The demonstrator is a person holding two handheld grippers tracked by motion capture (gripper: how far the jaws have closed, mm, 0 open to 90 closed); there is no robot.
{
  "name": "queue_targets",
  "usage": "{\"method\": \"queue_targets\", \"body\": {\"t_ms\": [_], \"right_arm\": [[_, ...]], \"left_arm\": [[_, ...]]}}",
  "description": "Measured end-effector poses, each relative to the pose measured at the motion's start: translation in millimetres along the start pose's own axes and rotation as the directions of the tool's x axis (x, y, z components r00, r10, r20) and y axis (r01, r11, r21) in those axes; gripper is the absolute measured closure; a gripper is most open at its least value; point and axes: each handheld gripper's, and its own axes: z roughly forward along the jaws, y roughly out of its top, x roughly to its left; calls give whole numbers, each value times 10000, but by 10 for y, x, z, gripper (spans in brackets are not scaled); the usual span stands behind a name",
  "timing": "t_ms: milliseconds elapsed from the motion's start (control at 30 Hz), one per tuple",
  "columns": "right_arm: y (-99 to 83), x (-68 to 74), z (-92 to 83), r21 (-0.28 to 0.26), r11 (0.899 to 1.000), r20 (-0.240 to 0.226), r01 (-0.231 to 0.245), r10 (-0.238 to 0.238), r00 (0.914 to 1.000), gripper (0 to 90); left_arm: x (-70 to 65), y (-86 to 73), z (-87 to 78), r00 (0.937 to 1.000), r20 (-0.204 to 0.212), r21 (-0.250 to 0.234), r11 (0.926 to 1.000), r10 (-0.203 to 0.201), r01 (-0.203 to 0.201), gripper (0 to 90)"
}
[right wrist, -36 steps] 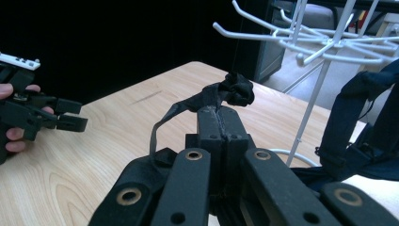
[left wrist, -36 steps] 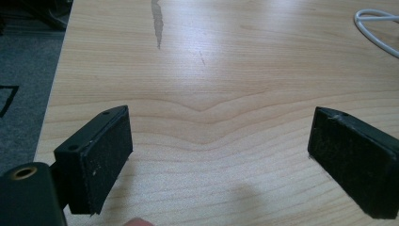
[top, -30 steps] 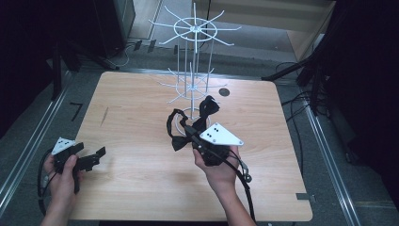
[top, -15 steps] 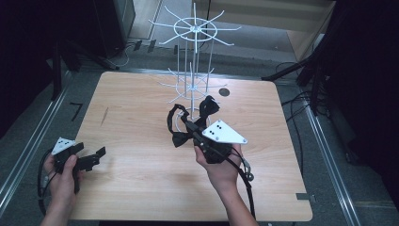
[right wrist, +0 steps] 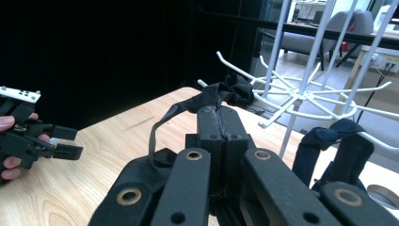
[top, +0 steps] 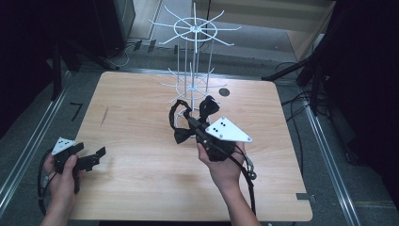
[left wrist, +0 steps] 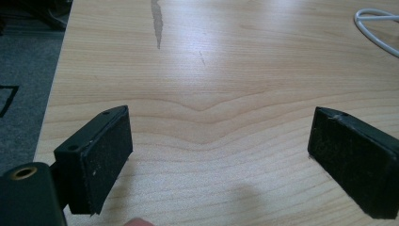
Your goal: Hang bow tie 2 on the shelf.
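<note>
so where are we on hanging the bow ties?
Done: one black bow tie already hangs on the white wire rack. In hand: the right gripper is shut on a second bow tie's strap, held at the rack's lower hooks. Left: hook it and release. The left gripper waits open over the table.

The high view looks forward and down from above the person's side onto the whole wooden table (top: pixel 141 188), with the white wire rack (top: pixel 193 61) toward 12 o'clock. The left gripper view sits low and close over the table (left wrist: pixel 211 70), facing bare wood. The right gripper view looks level along its jaws toward the rack (right wrist: pixel 301 94) at 1 o'clock. All three share the tabletop; two share the rack.
</note>
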Motion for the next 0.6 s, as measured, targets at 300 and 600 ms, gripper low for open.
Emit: {"method": "queue_targets", "body": {"t_ms": [300,600], "right_arm": [[15,-68,-37,-116,9999,167,-57,59,9998,900],[10,-123,-49,-136,9998,313,-133,138,9994,900]], "left_arm": [[-2,1,-1,10000,-15,32,10000,20,-20,77],[-3,0,-1,10000,-18,21,10000,38,-38,77]]}}
